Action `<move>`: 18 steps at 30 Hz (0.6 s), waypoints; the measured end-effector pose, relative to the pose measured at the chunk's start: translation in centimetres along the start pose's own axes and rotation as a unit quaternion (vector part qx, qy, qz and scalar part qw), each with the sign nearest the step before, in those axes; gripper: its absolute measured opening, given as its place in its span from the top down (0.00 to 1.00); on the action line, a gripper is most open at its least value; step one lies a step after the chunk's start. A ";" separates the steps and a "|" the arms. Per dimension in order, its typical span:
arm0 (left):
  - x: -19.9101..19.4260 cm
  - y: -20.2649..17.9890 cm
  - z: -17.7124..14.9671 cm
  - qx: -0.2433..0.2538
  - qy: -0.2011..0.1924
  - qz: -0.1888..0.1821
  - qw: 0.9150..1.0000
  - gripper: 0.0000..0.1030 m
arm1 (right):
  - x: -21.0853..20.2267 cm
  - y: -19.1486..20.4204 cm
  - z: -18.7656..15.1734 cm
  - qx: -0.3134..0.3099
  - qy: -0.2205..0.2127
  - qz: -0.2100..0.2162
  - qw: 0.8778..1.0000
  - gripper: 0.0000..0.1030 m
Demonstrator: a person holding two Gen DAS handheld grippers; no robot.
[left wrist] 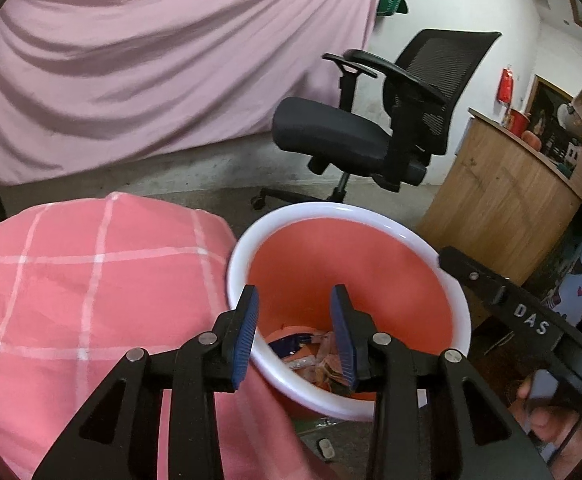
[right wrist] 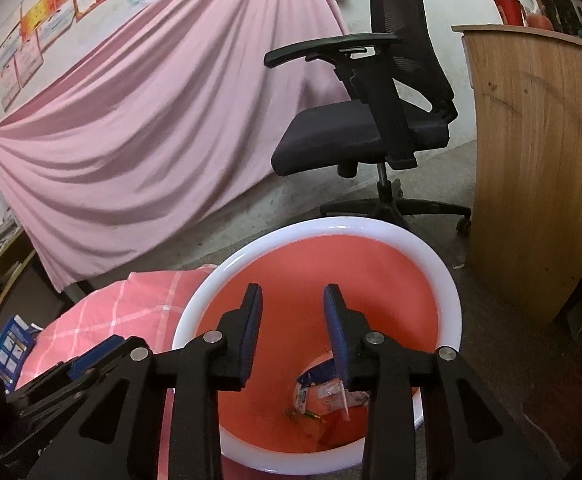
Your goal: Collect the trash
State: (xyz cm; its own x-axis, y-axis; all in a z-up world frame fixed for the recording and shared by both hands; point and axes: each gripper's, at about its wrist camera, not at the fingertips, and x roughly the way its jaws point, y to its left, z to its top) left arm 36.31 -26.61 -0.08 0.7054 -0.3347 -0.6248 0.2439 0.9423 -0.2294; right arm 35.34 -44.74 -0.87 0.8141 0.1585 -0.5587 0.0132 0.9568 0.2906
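Note:
An orange-pink waste bin with a white rim [left wrist: 371, 216] [right wrist: 447, 280] stands on the floor beside a pink checked bed. Several wrappers and scraps of trash [left wrist: 319, 356] [right wrist: 327, 396] lie at its bottom. My left gripper [left wrist: 297, 332] is open and empty, hovering over the bin's near-left rim. My right gripper [right wrist: 293, 336] is open and empty, held above the bin's mouth. The right gripper's black body [left wrist: 523, 312] shows at the right of the left wrist view; the left gripper's body [right wrist: 71, 376] shows low left in the right wrist view.
A black office chair [left wrist: 371, 128] [right wrist: 371, 128] stands behind the bin. A wooden counter [left wrist: 503, 196] [right wrist: 539, 160] is to the right. A pink sheet [left wrist: 151, 60] [right wrist: 151, 120] hangs behind. The pink checked bedding [left wrist: 83, 288] [right wrist: 131, 308] lies left of the bin.

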 end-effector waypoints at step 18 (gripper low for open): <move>-8.0 4.1 -1.0 -0.004 -0.096 0.086 0.992 0.13 | -4.2 3.1 0.0 -0.036 -0.059 0.000 0.998 0.00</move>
State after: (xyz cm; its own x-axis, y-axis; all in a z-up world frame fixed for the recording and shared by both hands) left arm 30.98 -20.07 3.27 0.8496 -0.1605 -0.5025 0.1044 0.9849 -0.1382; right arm 31.98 -42.44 2.33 0.8764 0.1329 -0.4629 -0.0250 0.9724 0.2319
